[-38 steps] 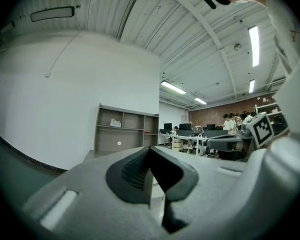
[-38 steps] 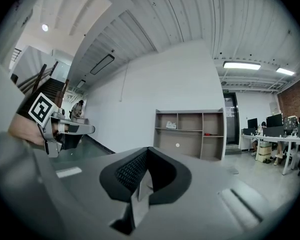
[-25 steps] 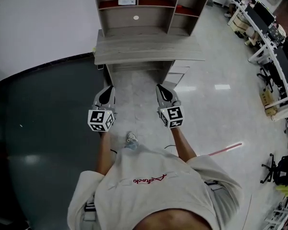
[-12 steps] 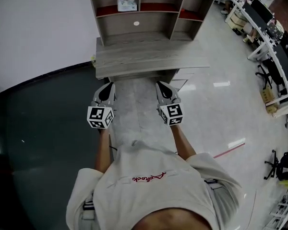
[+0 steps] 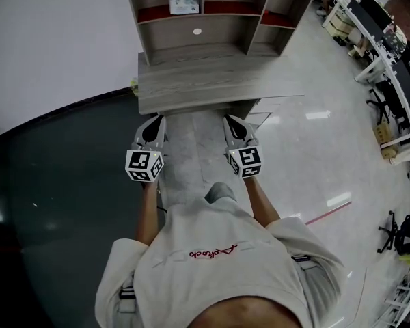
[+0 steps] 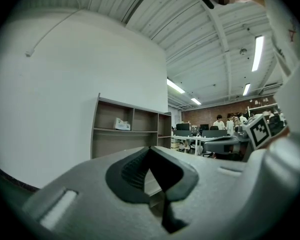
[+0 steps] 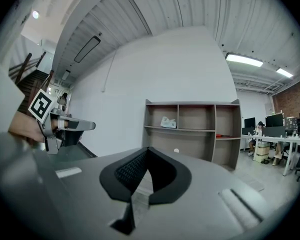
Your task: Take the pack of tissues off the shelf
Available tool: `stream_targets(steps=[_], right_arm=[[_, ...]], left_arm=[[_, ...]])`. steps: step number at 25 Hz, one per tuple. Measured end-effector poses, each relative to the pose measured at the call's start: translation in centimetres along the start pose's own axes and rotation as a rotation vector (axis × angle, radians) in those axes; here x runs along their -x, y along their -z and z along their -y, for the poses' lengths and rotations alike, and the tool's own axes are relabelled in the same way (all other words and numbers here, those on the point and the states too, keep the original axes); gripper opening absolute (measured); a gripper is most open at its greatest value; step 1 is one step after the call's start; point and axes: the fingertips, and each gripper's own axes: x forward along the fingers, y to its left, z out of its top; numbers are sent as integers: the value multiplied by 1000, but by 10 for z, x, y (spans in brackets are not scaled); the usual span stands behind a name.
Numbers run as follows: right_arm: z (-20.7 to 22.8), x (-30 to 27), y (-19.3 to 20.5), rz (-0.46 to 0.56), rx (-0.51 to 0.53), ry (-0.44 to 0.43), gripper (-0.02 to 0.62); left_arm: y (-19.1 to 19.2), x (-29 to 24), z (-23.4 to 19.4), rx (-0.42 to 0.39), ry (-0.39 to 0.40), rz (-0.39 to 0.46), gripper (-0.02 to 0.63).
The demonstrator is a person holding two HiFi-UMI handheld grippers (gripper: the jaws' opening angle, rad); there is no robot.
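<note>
The pack of tissues [image 5: 184, 4] is a white pack on the upper left board of a grey wooden shelf [image 5: 253, 29] that stands on a desk top [image 5: 212, 80]. It also shows in the left gripper view [image 6: 122, 124] and the right gripper view [image 7: 167, 122], far ahead of both. My left gripper [image 5: 152, 121] and right gripper [image 5: 234, 122] are held side by side at waist height, short of the desk's front edge. Both point at the shelf with jaws shut and nothing between them.
A small white round thing [image 5: 197, 31] sits on the shelf's middle back panel. Red items [image 5: 273, 19] lie in the right compartment. A dark floor area [image 5: 55, 183] spreads to the left. Office desks and chairs [image 5: 389, 60] stand to the right, with people far off.
The person has stepped toward the desk, so the desk and shelf sit slightly nearer in the head view. Both grippers keep the same pose, shut.
</note>
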Motion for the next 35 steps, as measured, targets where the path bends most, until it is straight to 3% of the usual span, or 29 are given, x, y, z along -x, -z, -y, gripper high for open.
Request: stream_targets(steps=[14,35], right_arm=[[40,-66,5,4,9,-15,6],[181,-265,-19,5,-13,-57,6]], left_arm=[[5,-74,-34,39,-7,10,-2],[-29,-304,-120,37,-10,-7,0]])
